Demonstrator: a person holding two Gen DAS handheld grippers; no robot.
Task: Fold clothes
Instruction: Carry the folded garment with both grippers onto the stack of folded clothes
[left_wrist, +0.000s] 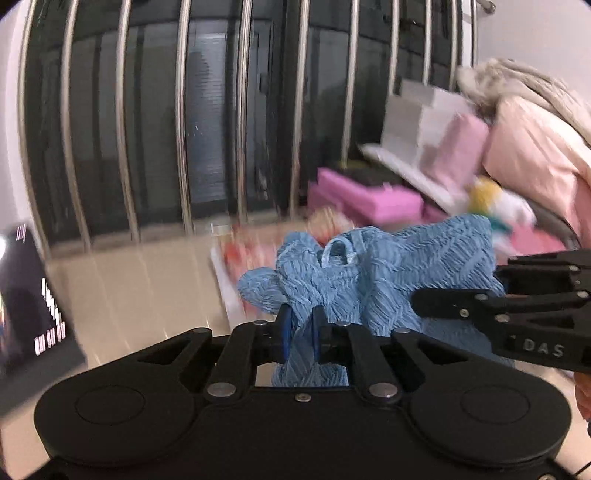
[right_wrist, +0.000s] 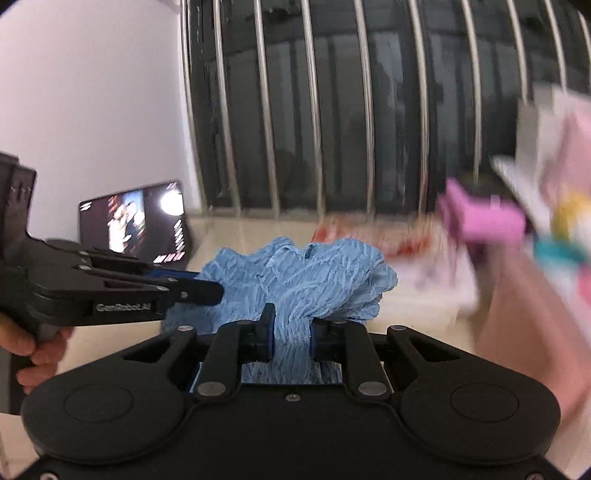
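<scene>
Two tongs, one garment, both gripping.

Left wrist view: left tongs (left_wrist: 300, 328) pinched narrow on a bunch of the blue knit garment (left_wrist: 373, 273); cloth fills the gap between the pads and spills below them. The garment hangs in the air in a crumpled mass, above the pale worktop (left_wrist: 140, 288). A small hanging loop (left_wrist: 340, 251) shows at its top. Right tongs (left_wrist: 436, 301) enter from the right, tip buried against the cloth. Far right: pink boxes (left_wrist: 365, 195) and a pale pink quilt (left_wrist: 535, 155), blurred. Barred dark window (left_wrist: 184, 110) behind. A lit screen (left_wrist: 33, 295) sits at the near left.

Right wrist view: right tongs (right_wrist: 291, 332) narrow on a thick twist of the same garment (right_wrist: 295, 280). Left tongs (right_wrist: 207, 290) come in from the left, held by a hand (right_wrist: 33, 350), tip in the fabric.

Handling judgement: light, soft, ribbed and stretchy; it will sag and bunch, not slip. Present grips are mid-cloth wads; better holds for folding would be edges or shoulders near the loop, spread well apart.
</scene>
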